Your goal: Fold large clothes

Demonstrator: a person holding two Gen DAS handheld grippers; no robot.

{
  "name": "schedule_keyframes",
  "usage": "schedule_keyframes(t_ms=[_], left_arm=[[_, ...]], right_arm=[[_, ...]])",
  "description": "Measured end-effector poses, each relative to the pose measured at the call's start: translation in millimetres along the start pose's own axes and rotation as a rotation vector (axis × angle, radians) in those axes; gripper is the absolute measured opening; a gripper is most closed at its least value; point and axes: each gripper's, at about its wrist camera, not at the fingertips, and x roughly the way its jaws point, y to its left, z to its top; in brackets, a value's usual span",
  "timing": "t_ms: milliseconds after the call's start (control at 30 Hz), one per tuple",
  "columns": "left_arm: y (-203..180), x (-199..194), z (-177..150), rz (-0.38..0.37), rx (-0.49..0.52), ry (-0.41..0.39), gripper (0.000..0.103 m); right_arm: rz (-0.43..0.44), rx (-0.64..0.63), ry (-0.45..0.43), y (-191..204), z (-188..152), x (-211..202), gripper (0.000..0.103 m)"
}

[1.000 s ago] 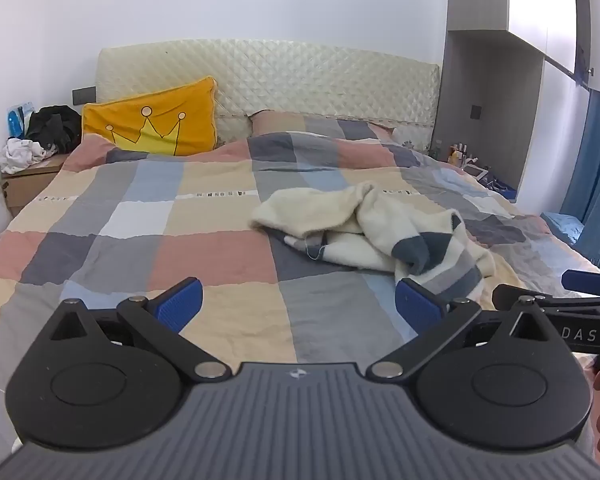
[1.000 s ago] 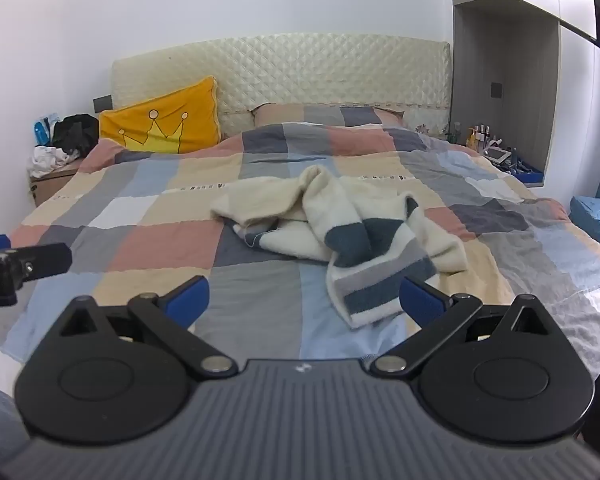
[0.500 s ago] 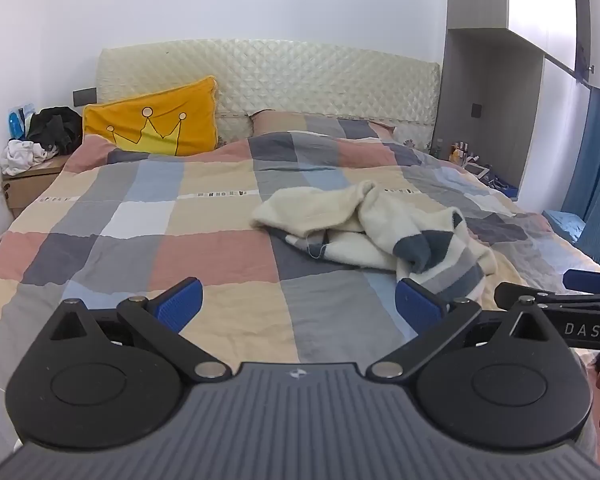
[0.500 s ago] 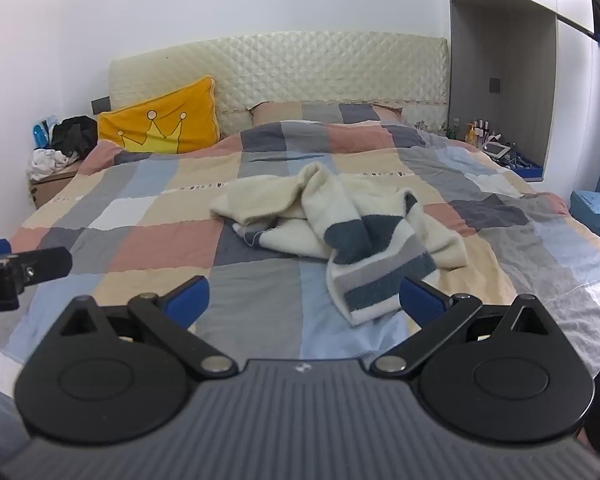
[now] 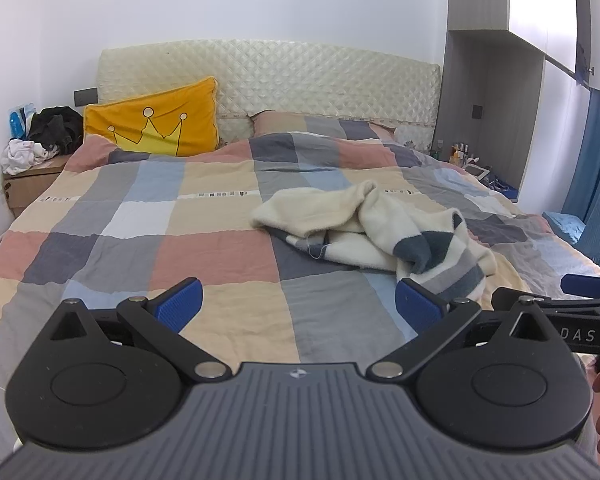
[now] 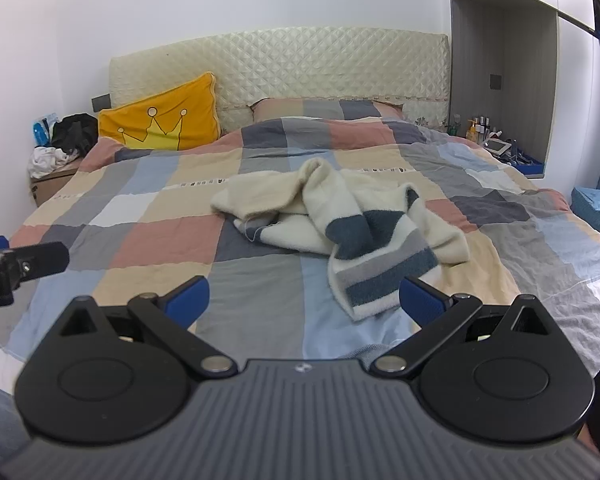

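A cream sweater (image 5: 364,228) with grey and dark blue stripes lies crumpled on the checked bedspread (image 5: 204,248), right of the bed's middle. In the right wrist view the sweater (image 6: 340,224) has its striped hem nearest me. My left gripper (image 5: 298,306) hangs open above the foot of the bed, short of the sweater, nothing between its blue pads. My right gripper (image 6: 305,300) is open too, its right pad close to the striped hem but apart from it. Each gripper shows at the edge of the other's view.
A yellow crown pillow (image 5: 152,124) leans on the quilted headboard (image 5: 268,72). A bedside box (image 5: 24,184) at the left carries piled clothes. A shelf niche (image 6: 496,140) with bottles and blue fabric (image 5: 568,224) lie to the right of the bed.
Both grippers have eased slightly closer to the bed and sweater. Both stay open, and the sweater has not moved.
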Motion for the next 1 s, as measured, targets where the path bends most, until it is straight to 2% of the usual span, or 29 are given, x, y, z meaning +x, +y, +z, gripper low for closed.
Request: schedule_keyframes(t_ms=[1000], left_arm=[[2.0, 5.5, -5.3, -0.006, -0.005, 0.015, 0.103]], right_arm=[[0.012, 0.015, 0.023, -0.1, -6.7, 4.8, 0.103]])
